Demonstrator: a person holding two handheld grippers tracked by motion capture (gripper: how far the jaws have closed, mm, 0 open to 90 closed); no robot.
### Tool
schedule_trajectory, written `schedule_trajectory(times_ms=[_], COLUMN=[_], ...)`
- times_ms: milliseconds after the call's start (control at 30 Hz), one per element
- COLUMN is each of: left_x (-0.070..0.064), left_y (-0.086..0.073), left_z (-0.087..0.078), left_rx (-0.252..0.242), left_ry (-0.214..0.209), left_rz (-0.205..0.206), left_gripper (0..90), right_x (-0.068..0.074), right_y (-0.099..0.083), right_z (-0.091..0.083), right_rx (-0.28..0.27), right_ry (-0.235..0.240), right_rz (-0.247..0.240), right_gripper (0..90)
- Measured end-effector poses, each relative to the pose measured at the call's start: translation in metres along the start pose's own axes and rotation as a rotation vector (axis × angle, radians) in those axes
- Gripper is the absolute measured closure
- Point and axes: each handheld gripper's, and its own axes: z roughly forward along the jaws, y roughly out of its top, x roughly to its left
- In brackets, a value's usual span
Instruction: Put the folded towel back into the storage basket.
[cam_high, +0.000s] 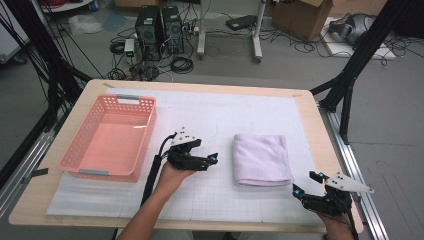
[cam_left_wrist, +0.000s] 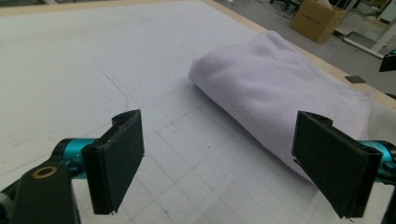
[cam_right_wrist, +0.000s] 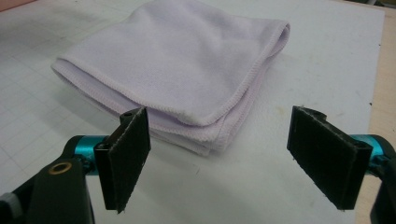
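A folded pale lilac towel (cam_high: 261, 159) lies on the white gridded mat, right of the middle. My left gripper (cam_high: 214, 160) is just left of the towel, pointing at it, open and empty. In the left gripper view the towel (cam_left_wrist: 275, 98) lies ahead between the spread pads (cam_left_wrist: 119, 158). My right gripper (cam_high: 306, 182) sits at the towel's near right corner, open with nothing held. In the right gripper view the towel's stitched corner (cam_right_wrist: 187, 74) lies just beyond the gripper (cam_right_wrist: 219, 158), whose jaws stand wide apart.
A pink plastic basket (cam_high: 108, 137) stands empty on the left of the table. The white mat (cam_high: 210, 117) covers most of the wooden table top. Computers, cables, frame legs and a cardboard box (cam_high: 307, 17) are on the floor behind.
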Motion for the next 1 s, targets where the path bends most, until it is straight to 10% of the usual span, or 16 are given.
schedule_trajectory(times_ms=[1000], left_x=[-0.032], left_y=[0.000], left_z=[0.098], left_rx=[0.212], left_ry=[-0.033], left_rz=[-0.093], left_gripper=[22.0], right_x=[-0.001], right_y=[0.000], right_z=[0.003], right_rx=[0.002], right_ry=[0.024], right_rz=[0.000], right_gripper=[20.2])
